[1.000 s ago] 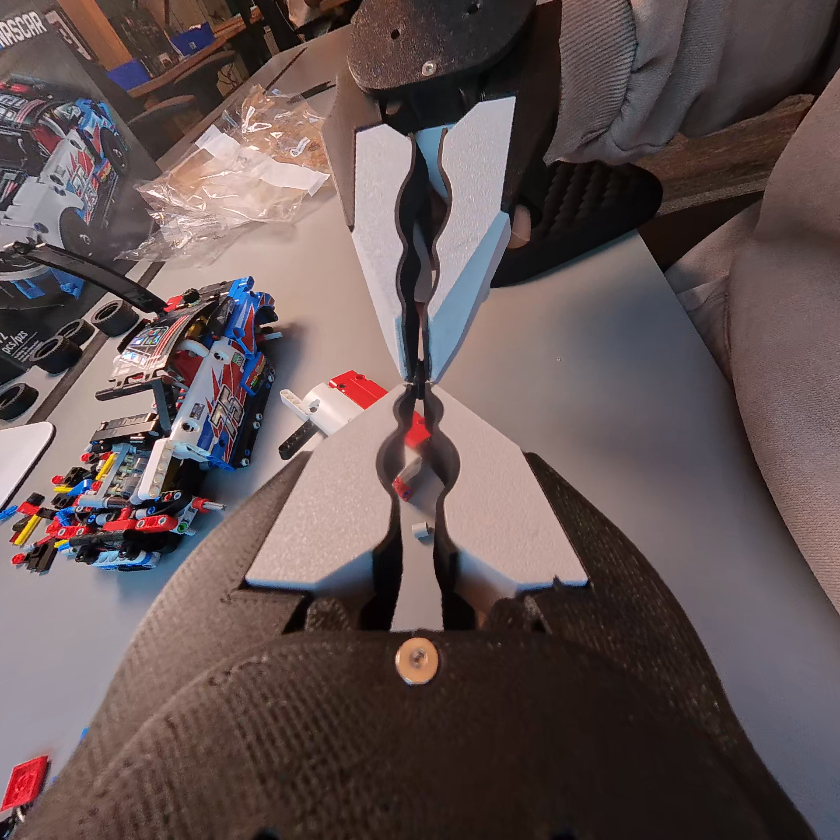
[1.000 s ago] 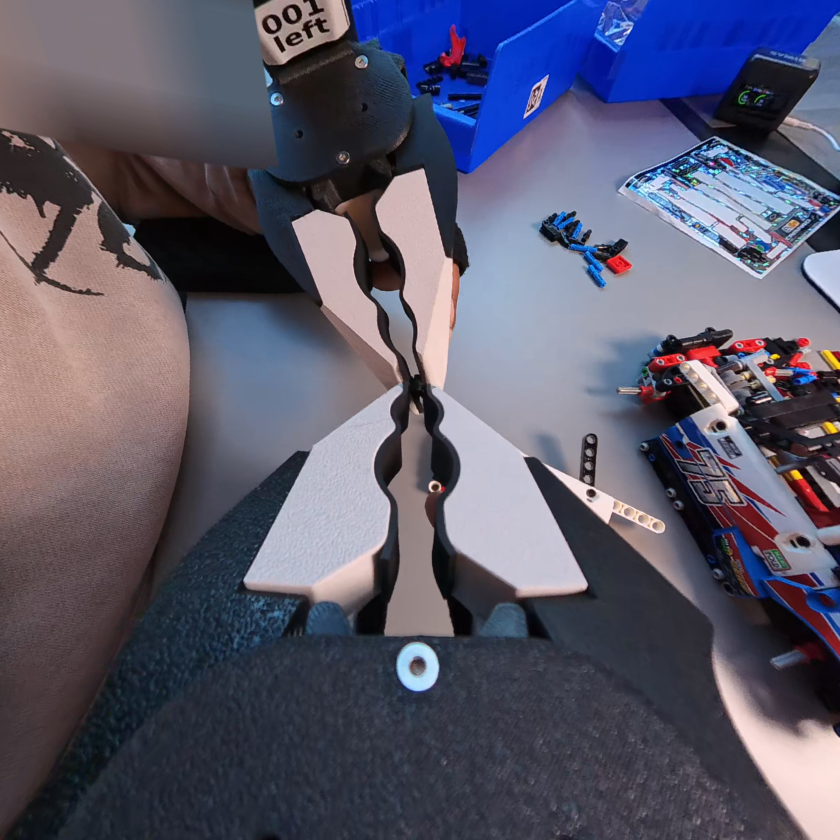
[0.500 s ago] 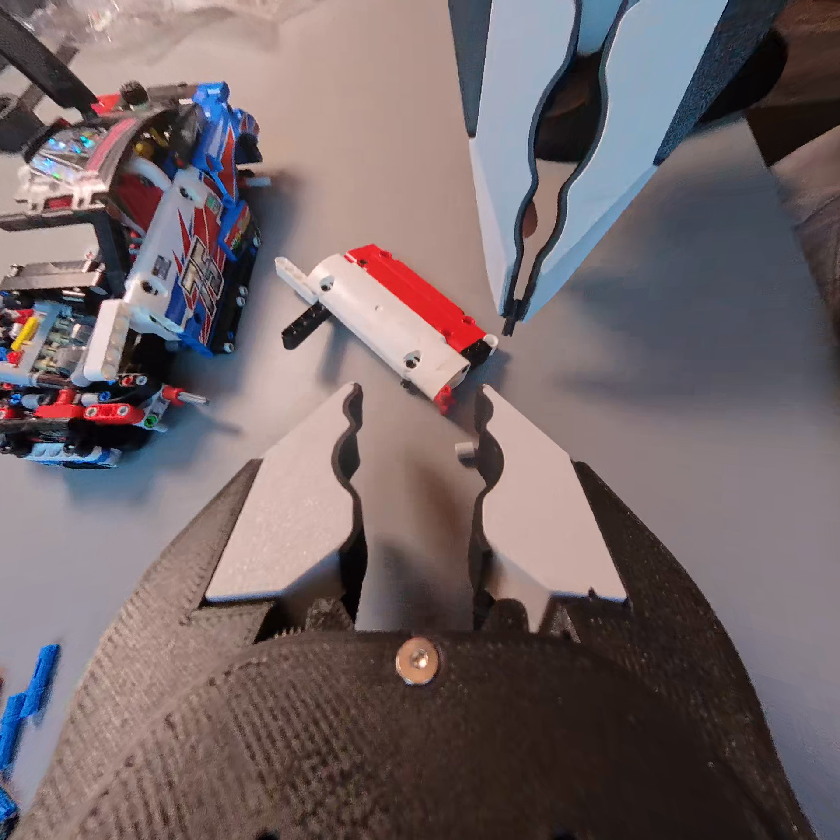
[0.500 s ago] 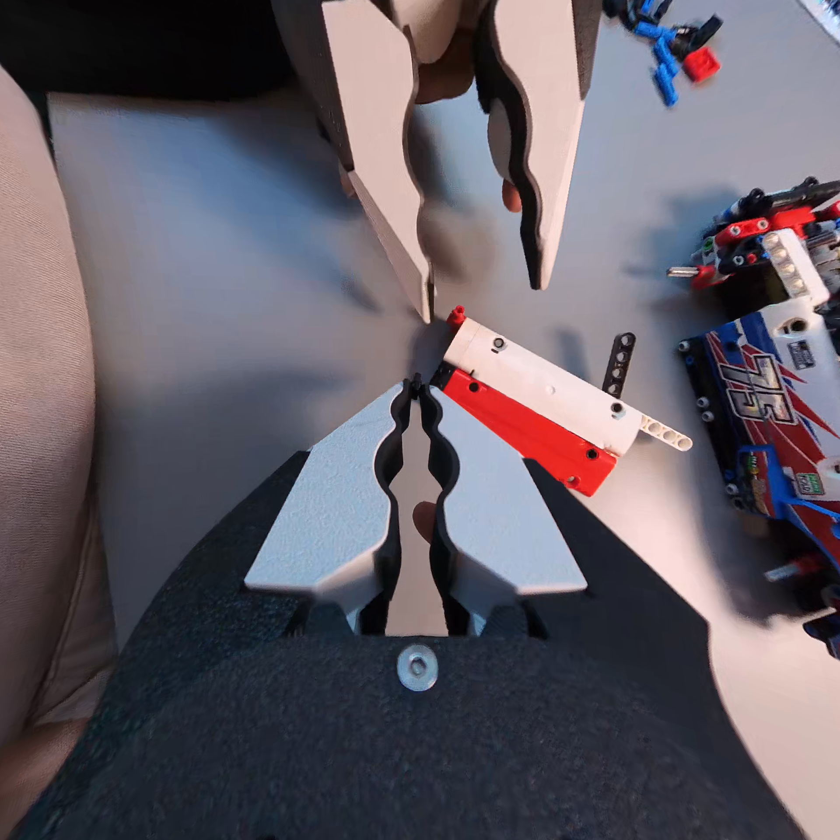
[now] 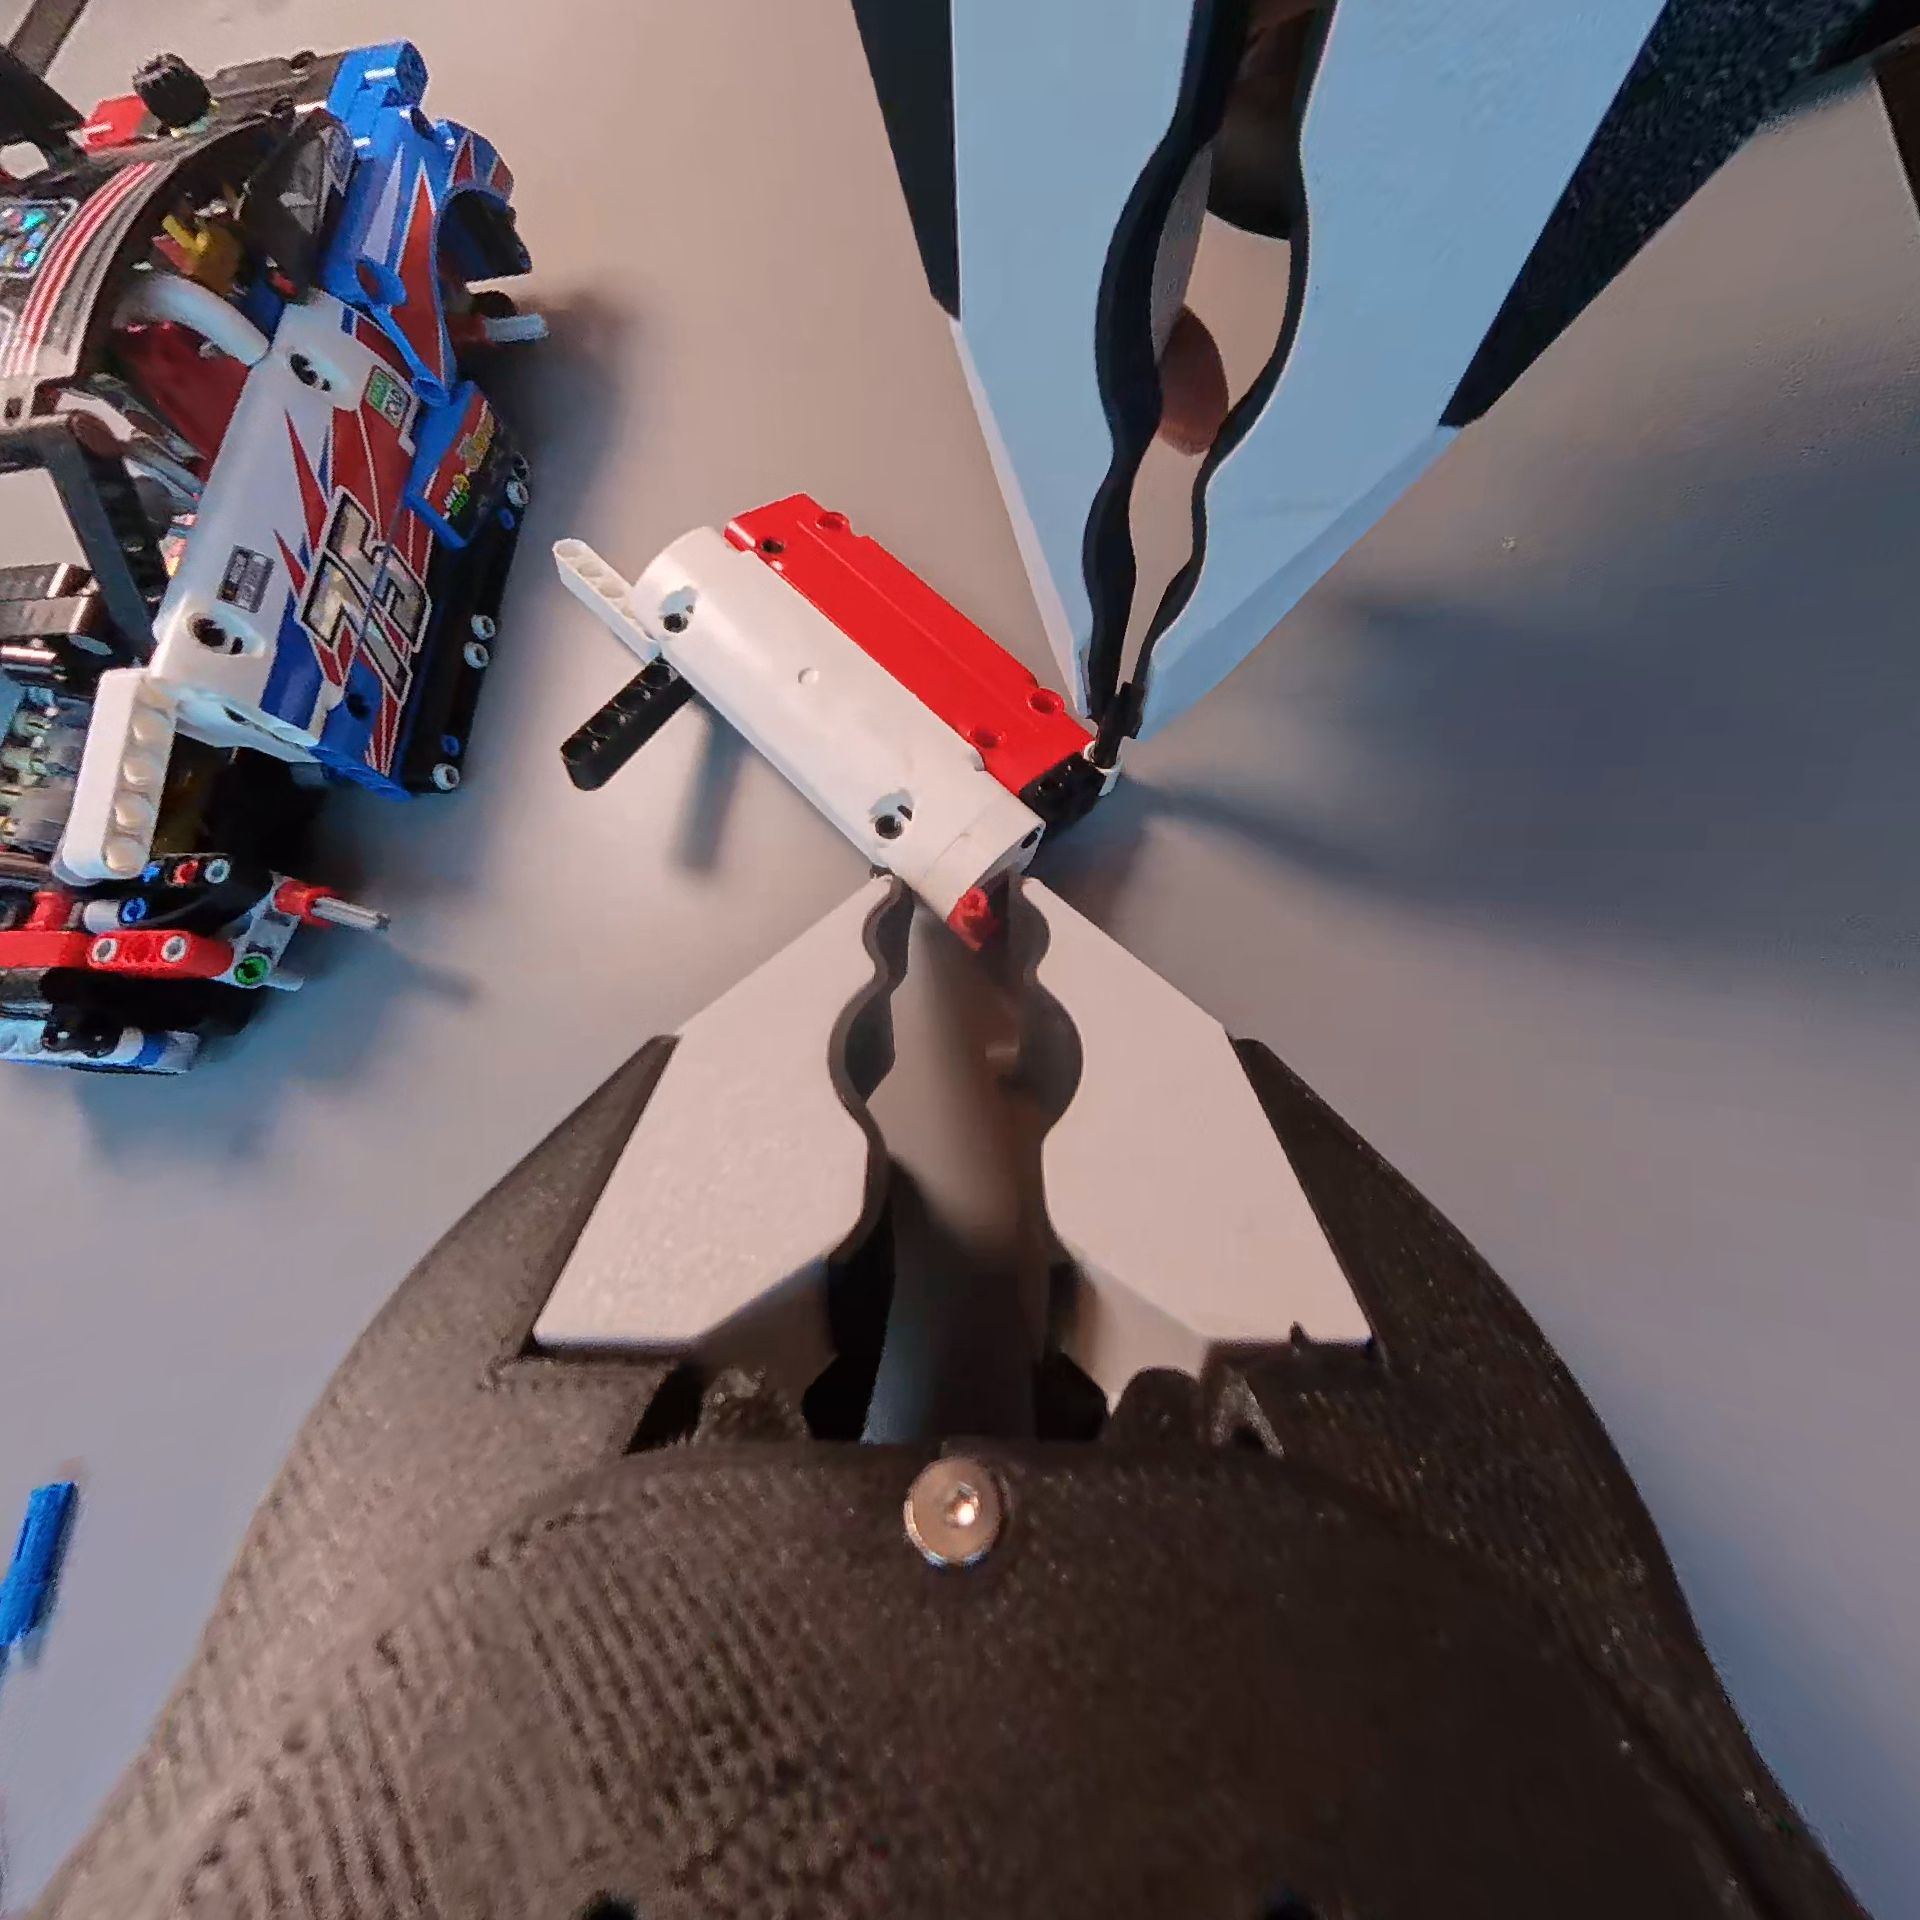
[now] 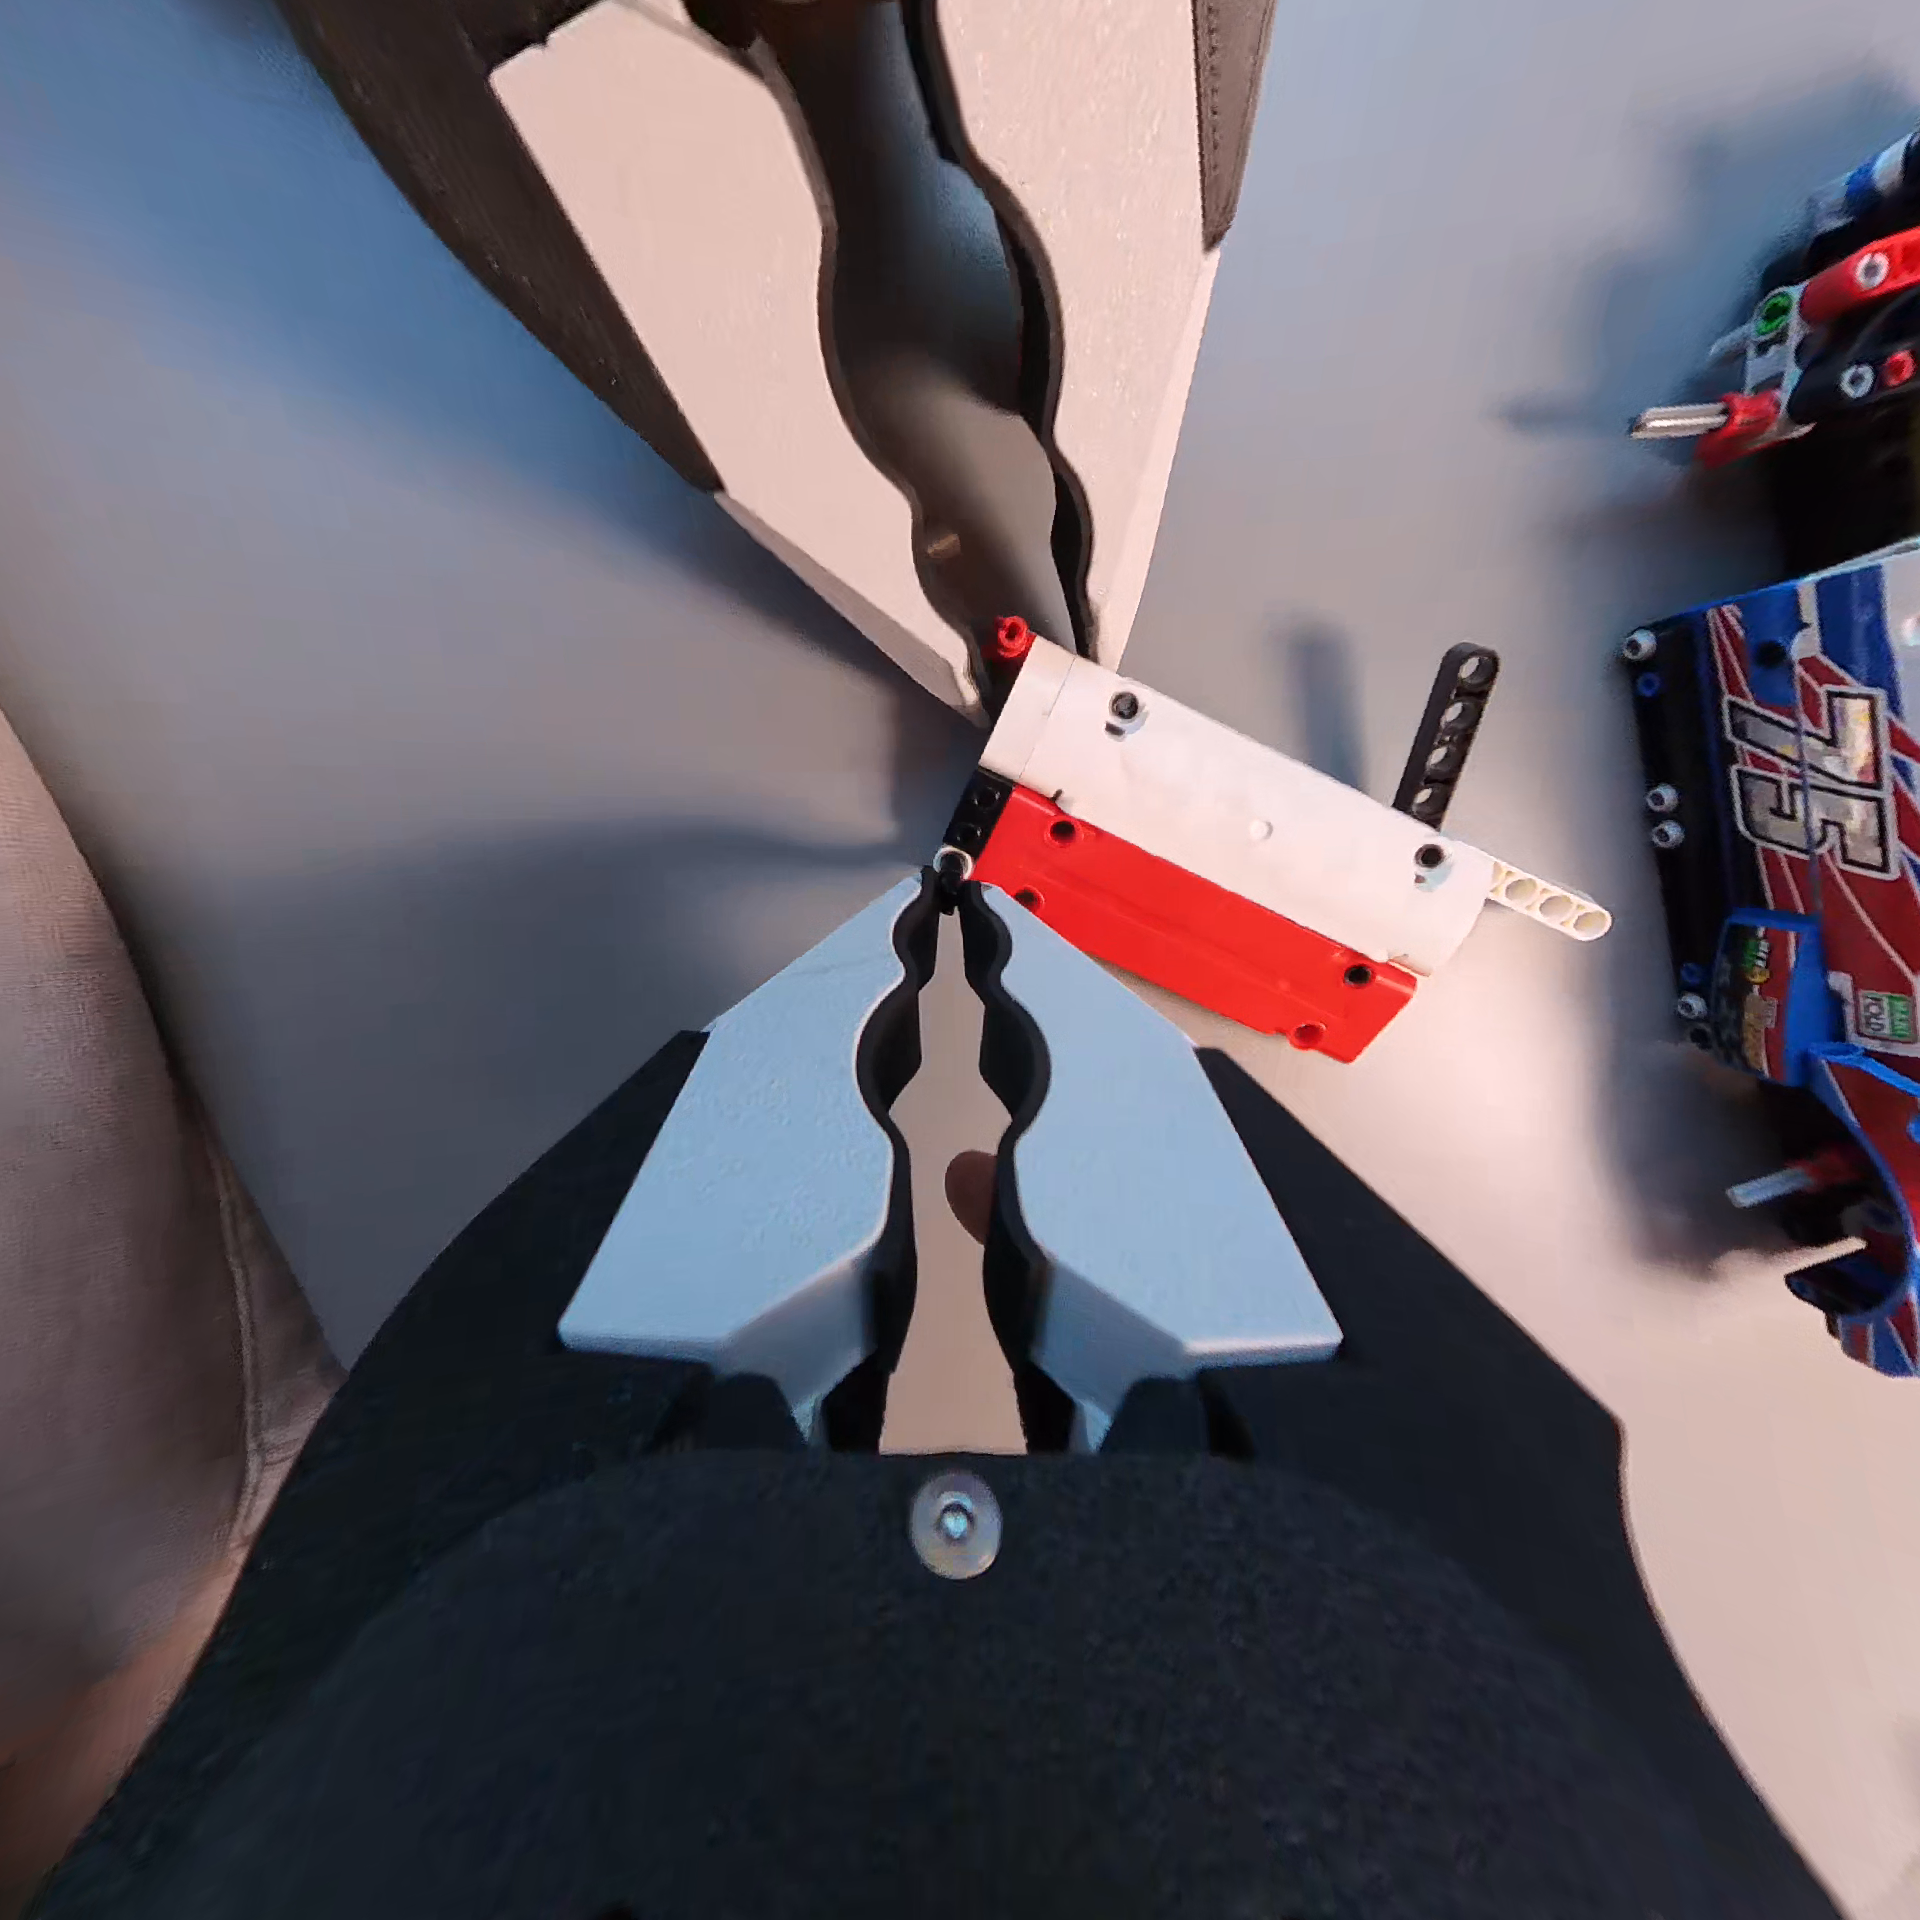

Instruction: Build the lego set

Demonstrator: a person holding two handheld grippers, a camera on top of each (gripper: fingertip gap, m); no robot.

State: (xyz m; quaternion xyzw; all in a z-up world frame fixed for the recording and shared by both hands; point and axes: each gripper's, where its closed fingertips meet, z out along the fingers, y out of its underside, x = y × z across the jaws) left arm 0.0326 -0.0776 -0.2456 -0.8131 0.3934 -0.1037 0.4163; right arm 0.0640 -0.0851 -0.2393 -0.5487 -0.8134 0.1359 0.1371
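Note:
A white and red panel assembly (image 5: 831, 707) lies on the grey table, with a red pin (image 5: 971, 920) at its near end. My left gripper (image 5: 956, 888) is open only a little, and its fingers straddle that end and the pin. My right gripper (image 6: 943, 899) is shut on a small black pin (image 6: 948, 868), held against the black end block beside the red panel (image 6: 1174, 925). In the right wrist view, the left gripper (image 6: 1029, 665) comes in from above onto the assembly (image 6: 1226, 790). In the left wrist view, the right gripper (image 5: 1117, 717) reaches down from above.
The part-built race car (image 5: 312, 540) stands left of the assembly and also shows in the right wrist view (image 6: 1797, 831). A black beam (image 5: 623, 717) and a white beam (image 5: 597, 582) stick out of the assembly's far end. A blue pin (image 5: 36, 1558) lies lower left. A person's clothing (image 6: 83, 1143) is at the table edge.
Both grippers have come down from a tip-to-tip hold above the table to the assembly's near end. The left opened wide and has since narrowed around the red pin. The right stays shut on the black pin.

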